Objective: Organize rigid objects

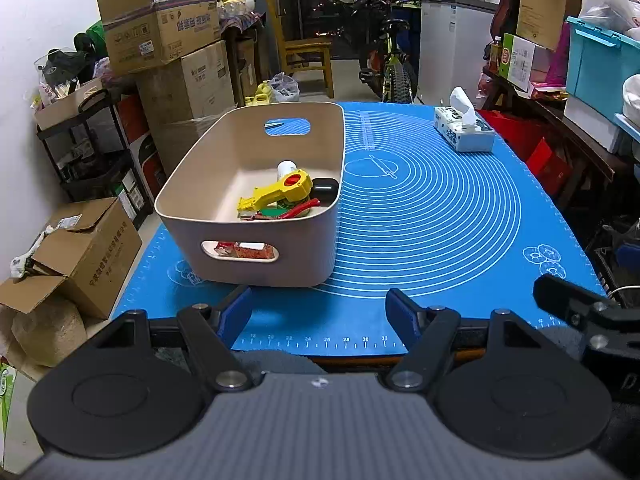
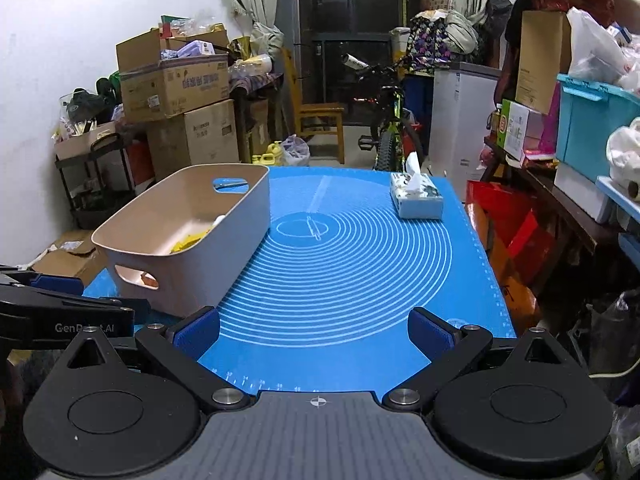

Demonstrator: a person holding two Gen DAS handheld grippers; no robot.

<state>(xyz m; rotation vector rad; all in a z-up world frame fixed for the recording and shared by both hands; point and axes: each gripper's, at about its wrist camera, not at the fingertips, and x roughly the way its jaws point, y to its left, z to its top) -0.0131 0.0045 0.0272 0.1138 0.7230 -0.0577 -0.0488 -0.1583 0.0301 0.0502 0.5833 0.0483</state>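
A beige bin point(image 1: 248, 216) with oval handle cutouts sits at nine o'clock on the blue mat point(image 1: 432, 216). Inside, at its four o'clock corner, lie a yellow tool point(image 1: 280, 194), a black cap point(image 1: 325, 189) and a white bottle point(image 1: 287, 168). The left gripper point(image 1: 318, 312) and right gripper point(image 2: 314, 330) both gape wide, holding nothing.

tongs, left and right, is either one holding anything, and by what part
Nothing is held. The left tongs and the right tongs both stand open over the blue mat, with nothing between their pads.

We are seeing our left gripper point(image 1: 319, 312) and right gripper point(image 2: 316, 330) showing black arms, blue pads, silver screws, grey ribbed bodies.
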